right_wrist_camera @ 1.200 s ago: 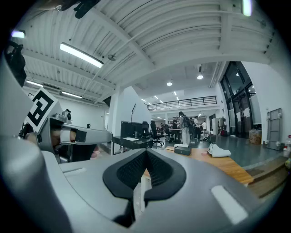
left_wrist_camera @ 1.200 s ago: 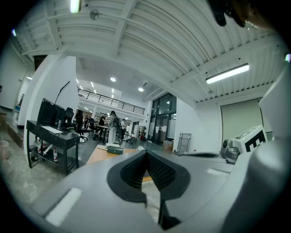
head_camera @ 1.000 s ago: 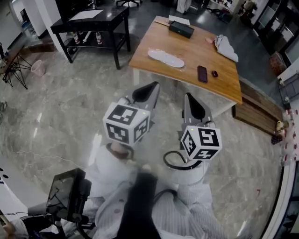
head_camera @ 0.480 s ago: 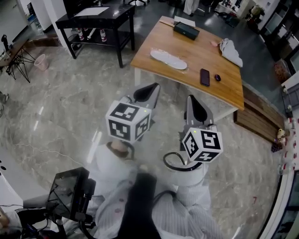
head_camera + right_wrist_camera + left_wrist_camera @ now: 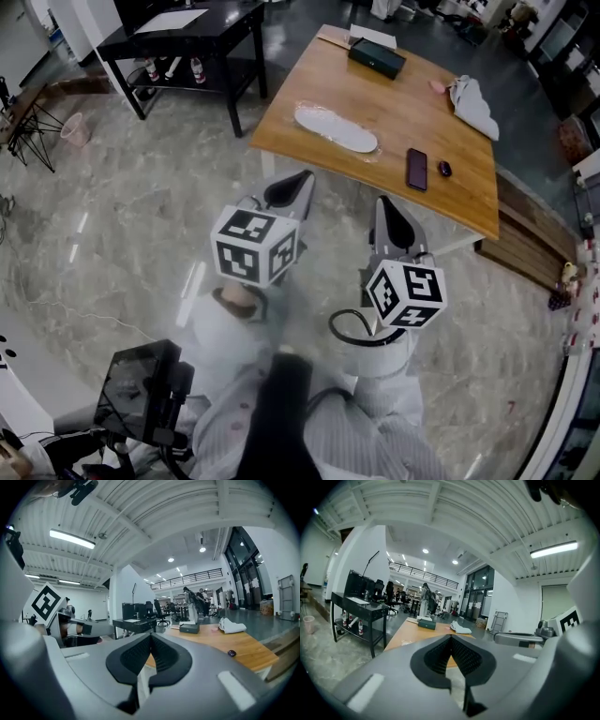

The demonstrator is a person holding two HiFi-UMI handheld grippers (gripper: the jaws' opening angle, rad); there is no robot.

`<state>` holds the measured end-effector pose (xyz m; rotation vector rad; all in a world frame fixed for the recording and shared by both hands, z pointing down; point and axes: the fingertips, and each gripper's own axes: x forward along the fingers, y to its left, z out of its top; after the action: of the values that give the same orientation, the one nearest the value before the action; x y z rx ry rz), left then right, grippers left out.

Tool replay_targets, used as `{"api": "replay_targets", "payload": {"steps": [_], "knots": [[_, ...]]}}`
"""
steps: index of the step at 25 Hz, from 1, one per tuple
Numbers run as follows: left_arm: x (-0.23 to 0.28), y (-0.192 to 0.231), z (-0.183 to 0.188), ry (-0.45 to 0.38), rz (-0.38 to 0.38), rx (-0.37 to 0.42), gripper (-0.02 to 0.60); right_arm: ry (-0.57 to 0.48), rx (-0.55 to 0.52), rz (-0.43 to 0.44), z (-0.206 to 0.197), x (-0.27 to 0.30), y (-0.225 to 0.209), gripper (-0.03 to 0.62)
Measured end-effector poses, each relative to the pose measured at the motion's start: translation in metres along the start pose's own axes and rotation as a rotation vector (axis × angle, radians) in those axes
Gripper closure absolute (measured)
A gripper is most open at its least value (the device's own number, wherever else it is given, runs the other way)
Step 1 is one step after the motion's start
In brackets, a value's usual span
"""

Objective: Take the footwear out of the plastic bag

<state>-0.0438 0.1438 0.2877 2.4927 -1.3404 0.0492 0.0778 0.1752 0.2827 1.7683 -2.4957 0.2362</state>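
A clear plastic bag with pale footwear inside (image 5: 336, 129) lies flat near the left end of the wooden table (image 5: 375, 103). In the left gripper view the bag (image 5: 407, 643) shows only as a thin sliver on the table's near edge. My left gripper (image 5: 302, 177) is shut and empty, held over the floor just short of the table's front edge. My right gripper (image 5: 384, 199) is also shut and empty, beside it to the right. Both point toward the table, jaws pressed together (image 5: 451, 639) (image 5: 150, 637).
On the table lie a dark box (image 5: 377, 58), a white cloth (image 5: 473, 105), a phone (image 5: 417, 169) and a small dark object (image 5: 444, 169). A black desk (image 5: 183, 37) stands at the left. A wooden bench (image 5: 530, 248) sits at the right. The floor is marble.
The view has shifted slightly, so the table sits a little higher and further right in the head view. Both grippers keep their pose and stay shut.
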Motion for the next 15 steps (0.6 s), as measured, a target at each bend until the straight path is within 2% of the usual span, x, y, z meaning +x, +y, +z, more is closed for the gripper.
{"api": "replay_targets", "payload": {"steps": [8,15], "knots": [[0.139,0.095,0.018,0.08,-0.036,-0.021,0.581,0.061,0.031,-0.073,0.003,0.145,-0.061,0.58],[0.233,0.151,0.016,0.18,-0.061,-0.043,0.58,0.118,0.068,-0.126,0.0,0.238,-0.108,0.58]]}}
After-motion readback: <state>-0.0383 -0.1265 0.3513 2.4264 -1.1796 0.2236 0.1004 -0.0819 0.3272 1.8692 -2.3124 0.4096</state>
